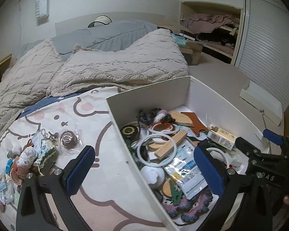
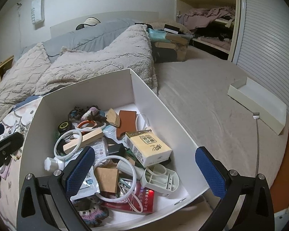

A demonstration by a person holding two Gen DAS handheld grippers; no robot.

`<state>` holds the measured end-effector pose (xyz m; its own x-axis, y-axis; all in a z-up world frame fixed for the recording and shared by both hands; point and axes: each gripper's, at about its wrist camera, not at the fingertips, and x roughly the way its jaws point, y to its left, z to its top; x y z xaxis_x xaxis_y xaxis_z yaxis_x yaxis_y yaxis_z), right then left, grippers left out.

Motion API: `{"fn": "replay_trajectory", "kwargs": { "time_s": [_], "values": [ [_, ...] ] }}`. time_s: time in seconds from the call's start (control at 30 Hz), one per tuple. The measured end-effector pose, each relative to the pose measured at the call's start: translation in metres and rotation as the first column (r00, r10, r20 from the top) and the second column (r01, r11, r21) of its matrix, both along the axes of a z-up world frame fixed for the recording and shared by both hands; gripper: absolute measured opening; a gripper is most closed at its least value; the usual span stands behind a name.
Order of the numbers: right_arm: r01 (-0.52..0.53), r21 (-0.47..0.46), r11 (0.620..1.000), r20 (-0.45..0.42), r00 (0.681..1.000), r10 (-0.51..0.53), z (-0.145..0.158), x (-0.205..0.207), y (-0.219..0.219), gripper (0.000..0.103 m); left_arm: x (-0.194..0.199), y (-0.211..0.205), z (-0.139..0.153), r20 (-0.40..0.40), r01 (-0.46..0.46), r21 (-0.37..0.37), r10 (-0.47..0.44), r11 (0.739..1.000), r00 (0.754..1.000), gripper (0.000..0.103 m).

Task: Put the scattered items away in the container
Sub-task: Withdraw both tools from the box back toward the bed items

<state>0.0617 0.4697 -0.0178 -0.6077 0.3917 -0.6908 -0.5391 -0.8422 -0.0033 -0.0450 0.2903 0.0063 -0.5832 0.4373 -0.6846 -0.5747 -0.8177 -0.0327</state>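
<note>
Blue-padded right tongs (image 2: pixel 144 171) are held spread to their widest above the near end of the white box (image 2: pixel 109 82), with nothing between the pads; they appear to have been brought there so that whatever is dropped lands inside the walls. Beneath them lie a white ring (image 2: pixel 133 175), a red booklet (image 2: pixel 142 202) and a crocheted mat (image 2: pixel 92 214), and a little further in, a yellow tissue pack (image 2: pixel 147 147) rests on top of the heap, beside a wooden block (image 2: pixel 82 139).

Left tongs (image 1: pixel 144 171) are likewise released and empty, straddling the box's left wall, one pad over the cartoon-print sheet (image 1: pixel 98 127) and the other over the box's contents. They are probably being swung towards what is left to collect: the scattered items (image 1: pixel 34 154) remain piled on the sheet at the left, well apart from the box, a wrapped brown disc (image 1: pixel 69 139) among them.

Beyond the box, a rumpled beige blanket (image 1: pixel 109 67) is spread across the bed, with an open wardrobe (image 1: pixel 212 28) further back
</note>
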Motion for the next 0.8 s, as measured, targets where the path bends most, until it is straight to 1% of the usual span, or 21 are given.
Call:
{"fn": "replay_trajectory", "kwargs": {
  "time_s": [0.5,0.7,0.8],
  "values": [
    [-0.028,-0.007,1.000,-0.023,0.999,0.028,0.005,-0.005,-0.011,0.103,-0.020,-0.067,-0.001,0.003,-0.111,0.024,0.110,0.994,0.994,0.103],
    [-0.056,-0.038,0.998,-0.057,0.997,0.054,0.008,-0.009,-0.019,0.103,-0.026,-0.103,-0.001,-0.007,-0.163,0.036,0.164,0.986,0.986,0.103],
    [-0.065,-0.037,0.997,-0.071,0.996,0.062,0.011,-0.010,-0.023,0.103,-0.028,-0.123,-0.002,-0.011,-0.193,0.041,0.194,0.980,0.981,0.103]
  ]
}}
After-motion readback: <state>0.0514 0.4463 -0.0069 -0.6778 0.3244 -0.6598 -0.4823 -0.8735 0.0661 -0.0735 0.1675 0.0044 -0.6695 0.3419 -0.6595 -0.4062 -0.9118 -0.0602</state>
